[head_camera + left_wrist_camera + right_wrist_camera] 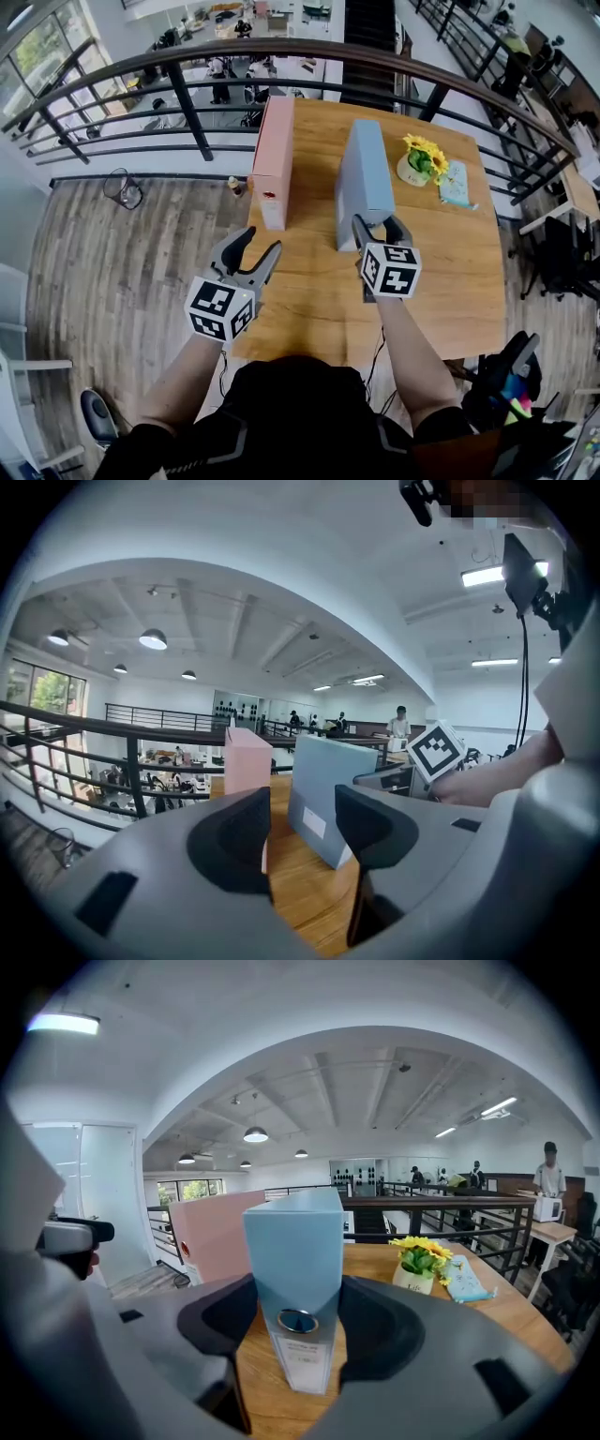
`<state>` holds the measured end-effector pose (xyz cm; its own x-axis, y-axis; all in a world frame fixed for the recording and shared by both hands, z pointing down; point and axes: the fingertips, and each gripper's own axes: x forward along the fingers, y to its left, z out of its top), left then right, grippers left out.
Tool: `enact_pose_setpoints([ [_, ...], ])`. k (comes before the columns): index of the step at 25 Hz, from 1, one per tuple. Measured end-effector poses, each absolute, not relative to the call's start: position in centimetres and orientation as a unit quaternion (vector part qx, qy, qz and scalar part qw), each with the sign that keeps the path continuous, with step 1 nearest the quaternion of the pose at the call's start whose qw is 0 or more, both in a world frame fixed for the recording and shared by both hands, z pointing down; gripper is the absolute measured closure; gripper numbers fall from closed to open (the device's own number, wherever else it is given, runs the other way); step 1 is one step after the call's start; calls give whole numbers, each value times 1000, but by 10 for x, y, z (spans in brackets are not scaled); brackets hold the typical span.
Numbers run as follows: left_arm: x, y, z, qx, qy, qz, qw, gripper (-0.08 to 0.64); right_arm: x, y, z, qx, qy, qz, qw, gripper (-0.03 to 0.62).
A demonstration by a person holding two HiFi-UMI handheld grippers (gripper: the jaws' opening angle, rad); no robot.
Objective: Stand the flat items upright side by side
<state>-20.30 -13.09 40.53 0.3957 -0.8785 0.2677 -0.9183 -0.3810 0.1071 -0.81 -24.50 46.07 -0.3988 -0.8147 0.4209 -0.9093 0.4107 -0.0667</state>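
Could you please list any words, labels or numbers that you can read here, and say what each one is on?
No text reads clearly.
The spine label of the blue binder: print too small to read.
The label on the pink binder: blurred, unreadable.
Print on the flower pot: a short word, too small to be sure.
The marker cubes: square patterns only, no words.

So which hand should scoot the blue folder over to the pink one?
Right: the right gripper clamps the blue folder by its spine; the left gripper is empty, short of the pink folder.
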Motion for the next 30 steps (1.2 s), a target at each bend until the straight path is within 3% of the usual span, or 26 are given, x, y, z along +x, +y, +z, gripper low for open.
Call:
enact_pose_setpoints([
  [11, -252, -124, 393, 803, -581, 70, 112, 334, -87, -266, 458, 510, -833, 146, 158, 310],
  [30, -277, -105, 392, 817, -560, 76, 114, 334, -152, -276, 454, 530, -821, 167, 135, 310],
])
